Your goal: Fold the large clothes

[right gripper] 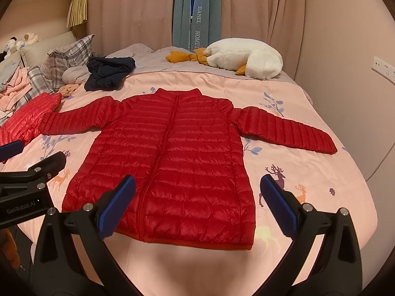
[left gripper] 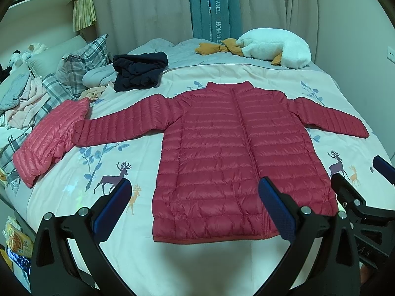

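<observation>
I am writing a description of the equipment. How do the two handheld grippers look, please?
Both the left gripper and the right gripper have black plastic frames with curved arms and silver bolts. Each finger carries a blue textured pad. White lettering "GenRobot.AI" shows on the left gripper's body in the right wrist view. No cables or sleeves are visible.

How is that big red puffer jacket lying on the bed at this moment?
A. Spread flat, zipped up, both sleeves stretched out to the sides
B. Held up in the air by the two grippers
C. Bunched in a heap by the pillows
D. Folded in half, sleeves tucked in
A: the red puffer jacket lies flat on the deer-print bedspread, zipper closed, sleeves out; the left gripper and right gripper are open, holding nothing.
</observation>
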